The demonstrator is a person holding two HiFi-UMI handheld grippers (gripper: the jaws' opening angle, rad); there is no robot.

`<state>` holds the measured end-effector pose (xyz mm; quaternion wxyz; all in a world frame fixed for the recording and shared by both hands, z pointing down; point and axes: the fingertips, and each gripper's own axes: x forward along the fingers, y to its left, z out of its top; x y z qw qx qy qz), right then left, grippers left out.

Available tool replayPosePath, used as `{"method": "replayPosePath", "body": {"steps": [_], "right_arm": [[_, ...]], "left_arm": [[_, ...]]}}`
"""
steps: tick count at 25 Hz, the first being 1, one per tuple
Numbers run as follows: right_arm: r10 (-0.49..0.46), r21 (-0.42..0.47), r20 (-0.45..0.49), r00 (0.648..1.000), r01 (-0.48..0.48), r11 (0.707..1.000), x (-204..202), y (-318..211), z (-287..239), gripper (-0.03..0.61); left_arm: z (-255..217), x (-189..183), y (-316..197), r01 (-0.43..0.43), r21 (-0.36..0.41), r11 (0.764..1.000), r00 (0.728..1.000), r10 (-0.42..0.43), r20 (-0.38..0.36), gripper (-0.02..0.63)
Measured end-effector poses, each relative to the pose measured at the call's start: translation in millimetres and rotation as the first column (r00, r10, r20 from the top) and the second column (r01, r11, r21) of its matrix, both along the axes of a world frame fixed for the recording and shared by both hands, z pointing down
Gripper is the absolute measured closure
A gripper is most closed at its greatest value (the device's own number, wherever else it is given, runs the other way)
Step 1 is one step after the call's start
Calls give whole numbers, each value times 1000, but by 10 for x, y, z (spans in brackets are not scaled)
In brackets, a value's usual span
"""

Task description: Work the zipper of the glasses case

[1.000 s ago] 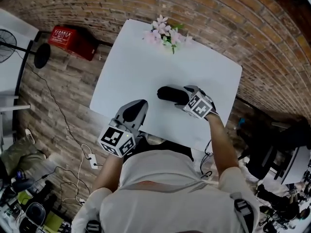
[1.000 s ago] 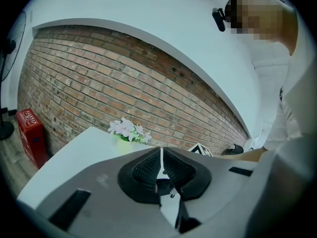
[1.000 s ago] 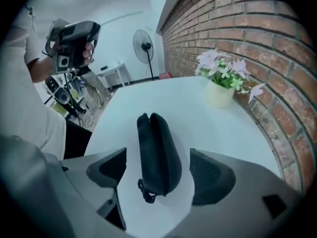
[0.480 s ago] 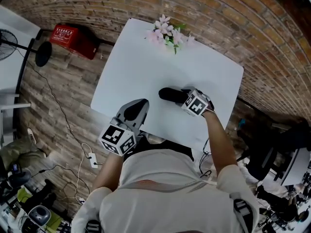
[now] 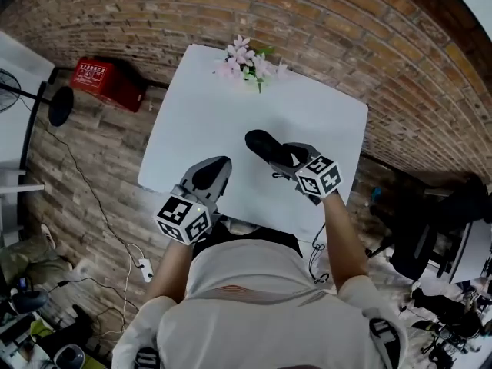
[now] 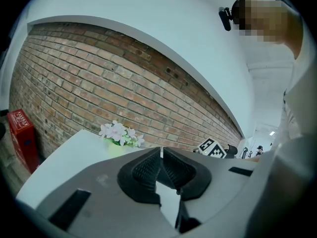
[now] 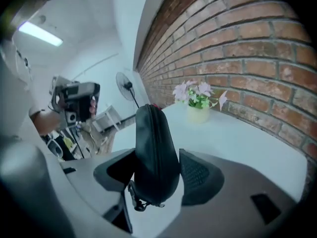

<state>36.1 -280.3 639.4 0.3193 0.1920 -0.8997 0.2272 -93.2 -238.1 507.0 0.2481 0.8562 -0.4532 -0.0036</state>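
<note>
The black glasses case is held off the white table near its front middle. My right gripper is shut on the case's near end, and its jaws have just been closing with the case between them. In the right gripper view the case stands on edge between the pads, its zipper seam facing me and the zipper pull dangling at its near end. My left gripper hovers over the table's front left edge, shut with nothing in it, its pads meeting.
A small pot of pink flowers stands at the table's far edge by the brick wall. On the floor to the left are a red box and a standing fan. Cables and clutter lie around the person's feet.
The right gripper has closed on the case, then raised it off the table and rolled, so the case now points up and to the left. The left gripper has stayed put.
</note>
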Motion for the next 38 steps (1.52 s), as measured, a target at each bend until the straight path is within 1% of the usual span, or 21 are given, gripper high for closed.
{"method": "replayPosePath", "body": {"steps": [2, 5, 8, 11, 13, 15, 17, 18, 19, 22, 24, 26, 28, 30, 35, 38], "right_arm": [[57, -5, 95, 994, -57, 998, 16, 1, -321, 256], [112, 18, 219, 969, -119, 993, 43, 20, -823, 256], [160, 57, 330, 930, -189, 980, 114, 31, -1310, 256], [194, 87, 410, 891, -250, 964, 228, 69, -1698, 256], [203, 86, 469, 860, -273, 958, 290, 137, -1912, 256], [202, 79, 528, 825, -285, 955, 335, 203, -2105, 256], [197, 71, 569, 799, -287, 955, 368, 266, -2254, 256], [194, 66, 583, 789, -284, 957, 380, 299, -2311, 256], [189, 60, 598, 779, -279, 958, 388, 331, -2361, 256], [177, 41, 636, 751, -262, 964, 413, 412, -2482, 256], [174, 19, 662, 729, -248, 969, 418, 458, -2560, 256], [165, -1, 689, 706, -226, 974, 390, 519, -2637, 255], [145, -3, 694, 705, -198, 980, 339, 584, -2667, 255], [120, 2, 691, 713, -168, 986, 281, 641, -2673, 255], [58, 15, 681, 730, -93, 996, 115, 765, -2656, 255], [26, 14, 677, 736, -49, 999, 20, 835, -2641, 256]], "left_arm": [[-66, 25, -26, -13, 14, 1000, 1000, 13, -9, 586], [-179, 72, -48, -34, 39, 999, 999, 35, -15, 586], [-311, 145, -55, -59, 68, 996, 998, 60, -21, 586], [-507, 263, -47, -99, 110, 989, 994, 104, -36, 586], [-653, 344, -28, -131, 144, 981, 989, 139, -42, 584], [-808, 440, -13, -182, 181, 967, 979, 195, -61, 584], [-962, 550, 20, -247, 219, 944, 958, 272, -90, 581], [-1032, 606, 46, -279, 235, 931, 945, 310, -106, 557], [-1098, 662, 77, -310, 247, 918, 930, 347, -124, 485], [-1259, 832, 158, -388, 267, 882, 878, 442, -184, 393], [-1335, 935, 194, -430, 279, 859, 844, 492, -213, 346], [-1415, 1012, 232, -461, 299, 836, 812, 533, -239, 323], [-1508, 1063, 263, -482, 325, 814, 774, 569, -277, 310], [-1576, 1100, 263, -495, 337, 800, 743, 592, -312, 302], [-1631, 1174, 257, -520, 338, 784, 711, 617, -338, 295], [-1634, 1244, 294, -538, 340, 771, 695, 634, -337, 291]]}}
